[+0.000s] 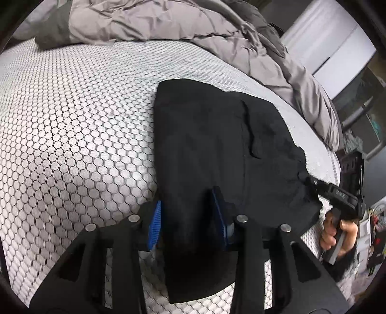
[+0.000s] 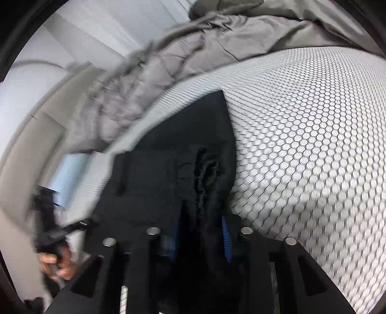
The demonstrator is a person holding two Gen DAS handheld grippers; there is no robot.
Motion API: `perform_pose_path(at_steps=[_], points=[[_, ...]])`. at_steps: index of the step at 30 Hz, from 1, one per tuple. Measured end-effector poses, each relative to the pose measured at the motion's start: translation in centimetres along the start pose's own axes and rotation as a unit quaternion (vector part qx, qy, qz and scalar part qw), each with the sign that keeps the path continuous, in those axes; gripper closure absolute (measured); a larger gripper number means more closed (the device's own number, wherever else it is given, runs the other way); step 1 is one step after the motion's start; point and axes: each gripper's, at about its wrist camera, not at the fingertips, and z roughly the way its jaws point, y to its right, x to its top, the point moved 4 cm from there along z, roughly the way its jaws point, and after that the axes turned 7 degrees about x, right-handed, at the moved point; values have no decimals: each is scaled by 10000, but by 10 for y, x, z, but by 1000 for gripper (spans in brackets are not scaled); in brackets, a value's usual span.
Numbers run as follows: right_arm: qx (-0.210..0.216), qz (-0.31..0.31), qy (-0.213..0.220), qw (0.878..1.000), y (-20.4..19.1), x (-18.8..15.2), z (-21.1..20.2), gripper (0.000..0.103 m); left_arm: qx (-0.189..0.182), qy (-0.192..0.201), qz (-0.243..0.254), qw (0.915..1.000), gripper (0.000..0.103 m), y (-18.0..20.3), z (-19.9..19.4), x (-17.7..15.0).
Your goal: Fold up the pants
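The black pants (image 1: 217,135) lie folded on the bed (image 1: 72,125), near its edge, below the grey blanket (image 1: 168,21). The left tongs (image 1: 190,217) have the cloth between their blue pads; whether they clench it I cannot tell. The right tongs (image 2: 201,231) likewise hold pants cloth between the pads; grip unclear.

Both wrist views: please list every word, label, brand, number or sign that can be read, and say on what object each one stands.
No text can be read in either view.
Right gripper: pale embossed marks on its black body in the left wrist view, too small and blurred to read.
Black pants, honeycomb-patterned mattress, grey duvet: no label or print visible.
Clutter at the right edge of the left wrist view: too small to read.
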Motion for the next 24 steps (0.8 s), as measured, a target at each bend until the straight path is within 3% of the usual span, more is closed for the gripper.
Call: perform_pose_path(at_steps=[3,6,7,8,11,14,17,19,21,24], points=[[250,362,-285,9986,5,-2,-4,56,24,51,-34,10000,68,-7,-7,-5],[321,222,-343,9986,10,-14,-28,57,285,163,258,9991,61,1,-16,-17],[329,142,-399,9986,12,-24,-35,75,383,191,349,9985,59,2,-20,-22],[299,63,-476,9984,14,-33,-37,87,467,216,413,9978,59,2,-25,-27],[35,-369,-669,9971,14,-61,-50,89,689,328,490,9959,58,5,-41,-38],[-74,-542,-436,9976,8,-68,-67,88,939,858,591,9901,58,12,-75,-49],[-297,-866,83,9958,-9,-66,-88,67,866,1430,834,9824,41,31,-105,-66],[-406,-1118,503,9916,-25,-65,-102,31,1013,1788,912,9744,19,42,-121,-79],[-373,-1386,881,9857,-46,-62,-109,13,1033,2128,1000,9665,16,53,-134,-90],[-322,-1806,1201,9757,-75,-66,-115,0,1079,2395,1121,9584,1,68,-145,-109]])
